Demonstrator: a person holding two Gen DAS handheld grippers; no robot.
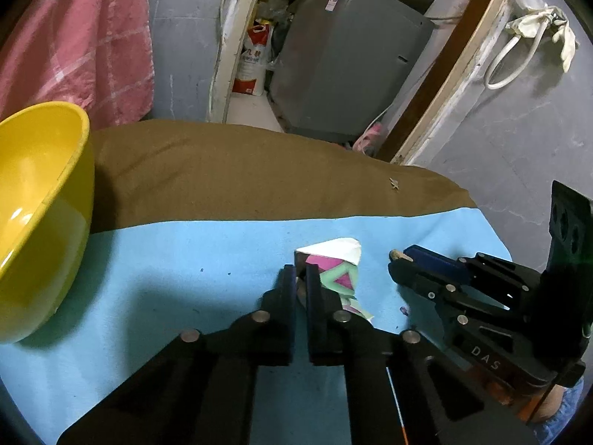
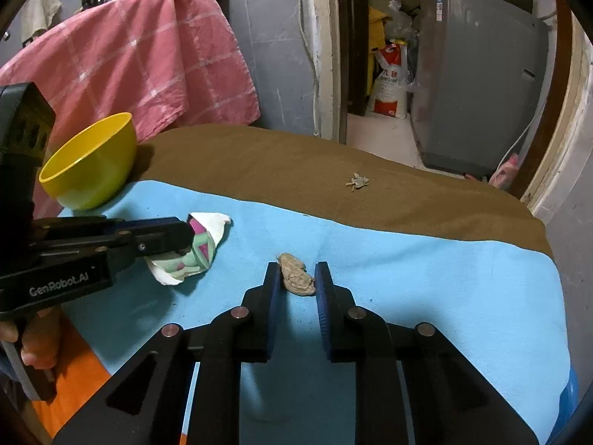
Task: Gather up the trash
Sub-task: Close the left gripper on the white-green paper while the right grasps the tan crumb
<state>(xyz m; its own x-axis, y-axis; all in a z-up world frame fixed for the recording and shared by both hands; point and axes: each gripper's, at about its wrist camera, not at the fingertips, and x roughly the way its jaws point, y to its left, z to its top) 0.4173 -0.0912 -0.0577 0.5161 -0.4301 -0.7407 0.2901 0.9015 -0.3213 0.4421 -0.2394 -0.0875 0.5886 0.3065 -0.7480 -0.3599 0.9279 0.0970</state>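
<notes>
**A:** Since the whole job ends in the yellow bowl [image 2: 89, 159], keep it in mind first: it stands at the far left edge of the blue cloth [image 2: 426, 278], well apart from both pieces of trash.

**B:** And my left gripper [image 1: 301, 278]?

**A:** Your fingers there are pressed together on an edge of the patterned paper wrapper [image 1: 339, 272]. That looks like a thin hold on a floppy sheet, so lift it slowly and let the loose part trail.

**B:** The right gripper [image 2: 296, 282]?

**A:** Its fingers sit narrowly either side of the small brown scrap [image 2: 296, 274]. One pad seems to touch it; I can't tell whether the other does. Confirm the pinch before you raise it.

**B:** Anything else?

**A:** A tiny pale scrap [image 2: 357, 181] lies far off on the brown cloth [image 2: 296, 170]. Leave it for later.
</notes>
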